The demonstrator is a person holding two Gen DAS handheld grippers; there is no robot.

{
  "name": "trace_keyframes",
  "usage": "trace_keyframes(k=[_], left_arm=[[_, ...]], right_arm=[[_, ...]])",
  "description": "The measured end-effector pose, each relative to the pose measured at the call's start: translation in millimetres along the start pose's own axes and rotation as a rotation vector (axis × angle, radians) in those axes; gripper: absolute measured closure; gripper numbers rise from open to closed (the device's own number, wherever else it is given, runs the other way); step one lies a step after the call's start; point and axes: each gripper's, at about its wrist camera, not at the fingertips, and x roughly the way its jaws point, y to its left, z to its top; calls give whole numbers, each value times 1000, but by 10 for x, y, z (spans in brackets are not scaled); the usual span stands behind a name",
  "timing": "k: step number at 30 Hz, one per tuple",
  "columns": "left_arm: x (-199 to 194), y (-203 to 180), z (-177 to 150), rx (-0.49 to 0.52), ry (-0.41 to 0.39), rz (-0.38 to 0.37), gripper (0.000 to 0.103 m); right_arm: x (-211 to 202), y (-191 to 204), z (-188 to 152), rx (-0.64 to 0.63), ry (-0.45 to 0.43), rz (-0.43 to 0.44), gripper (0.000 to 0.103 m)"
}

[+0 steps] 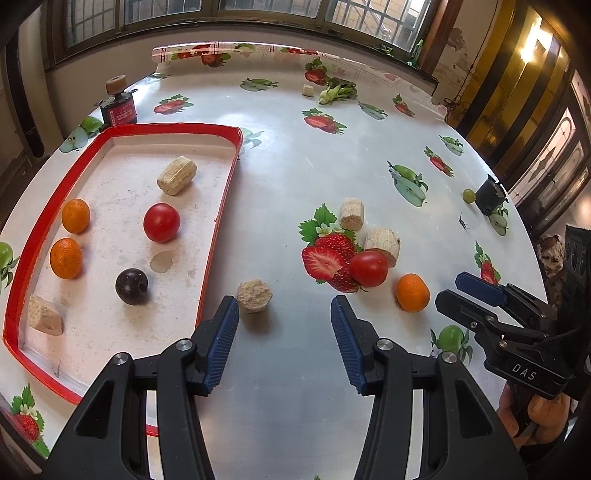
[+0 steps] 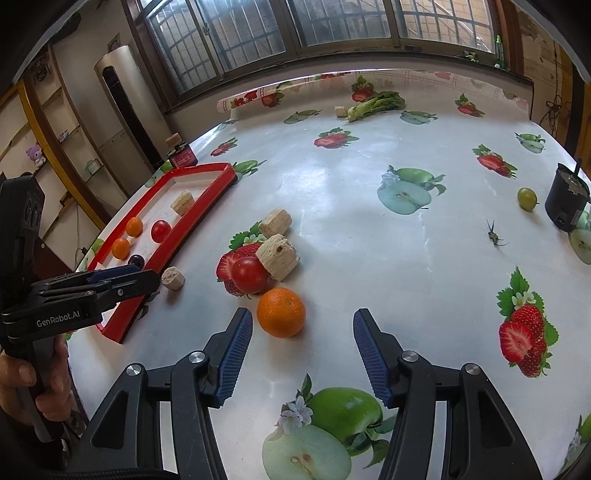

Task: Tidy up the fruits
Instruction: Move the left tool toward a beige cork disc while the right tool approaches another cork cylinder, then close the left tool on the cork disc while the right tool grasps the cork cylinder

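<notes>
The loose orange (image 2: 281, 312) lies on the tabletop (image 2: 351, 206) just ahead of my right tool (image 2: 303, 325), a little left of the line between its fingers; the loose tomato (image 2: 249, 274) sits just behind it, touching a corn-cob chunk (image 2: 277, 253). My right tool is released, jaws spread with nothing between them; my left tool (image 1: 284, 308) is likewise released and empty, with another cob piece (image 1: 254, 293) just ahead of its left finger.

I judge the step in hand to be taking the orange with the right tool; to do it well I would shift slightly left so the fruit sits centred between the pads, come down low around its widest part, and close gently, since a round fruit can roll away toward the tomato if one finger touches first.

The red tray (image 1: 221, 192) lies to the left, already holding two oranges (image 1: 75, 215), a tomato (image 1: 161, 222), a dark plum (image 1: 132, 286) and two cob pieces; so the sorting looks partly done, with some fruit left outside.

The tabletop wears a glossy cloth printed with strawberries and apples; a green grape (image 2: 526, 198) sits far right beside a dark pot (image 2: 567, 197); leafy greens (image 2: 375, 105) lie at the far edge; barred windows (image 2: 295, 33) run behind, a tall cylinder appliance (image 2: 123, 110) stands at the left.
</notes>
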Motion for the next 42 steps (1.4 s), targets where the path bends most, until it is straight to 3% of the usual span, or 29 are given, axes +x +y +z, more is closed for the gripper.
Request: trace_keyframes(k=[11,23,28,34,36,37,41,42], left_arm=[[108,113,-111,20,21,-38,53],[410,59,9,69,52,-9,54],[452,29,25,96,43,-6,57],[465,58,56,96,39,-32,68],[470,58,57,97,39,-45,79],[469,63,57,93,38,-51,79],[452,69,48,87,37,-57,79],[443,66,40,87,37,-57,79]], right_arm=[[212,153,142,-49,11,14,45],[320,53,202,-24,12,8,48],[442,57,359,-4,17,43,54],[660,100,454,39,35,105,54],[704,93,477,59,39,122,55],[716,89,480,65,40,128,56],[651,90,469,52,14,79,71],[632,87,467,45,11,69,70]])
